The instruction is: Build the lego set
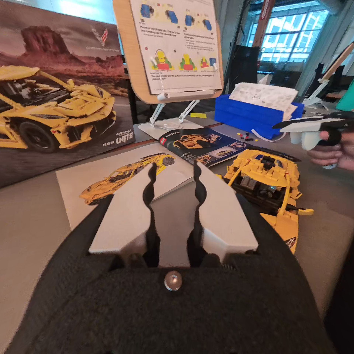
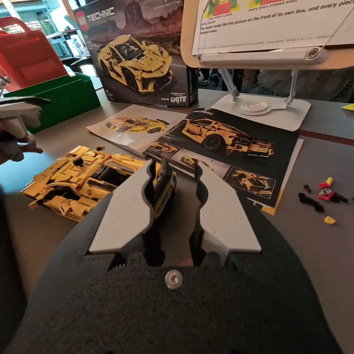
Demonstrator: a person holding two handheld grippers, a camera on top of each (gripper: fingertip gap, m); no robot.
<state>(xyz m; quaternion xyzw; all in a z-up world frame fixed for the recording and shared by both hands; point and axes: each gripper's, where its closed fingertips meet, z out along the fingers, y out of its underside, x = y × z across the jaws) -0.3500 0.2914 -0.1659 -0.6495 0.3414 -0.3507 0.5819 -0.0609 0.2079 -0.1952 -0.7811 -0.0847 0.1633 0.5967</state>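
Left wrist view shows the yellow lego car [image 1: 266,193] lying on the grey table [image 1: 34,220], just right of the open instruction booklet [image 1: 203,145], which serves as landmark throughout. Left of the booklet stands the set's box [image 1: 57,107]. I judge the car light but fragile: rigid plastic with thin arches and side flaps that could pop off, so the solid black chassis low at mid-body looks the safest hold. Right of the booklet in the right wrist view lie loose small pieces [image 2: 321,195], light and slippery. The left gripper [image 1: 173,166] hovers above the booklet's pale page, jaws spread, empty. The right gripper [image 2: 174,162] hangs over the booklet's near edge beside the car, jaws likewise spread, holding nothing.
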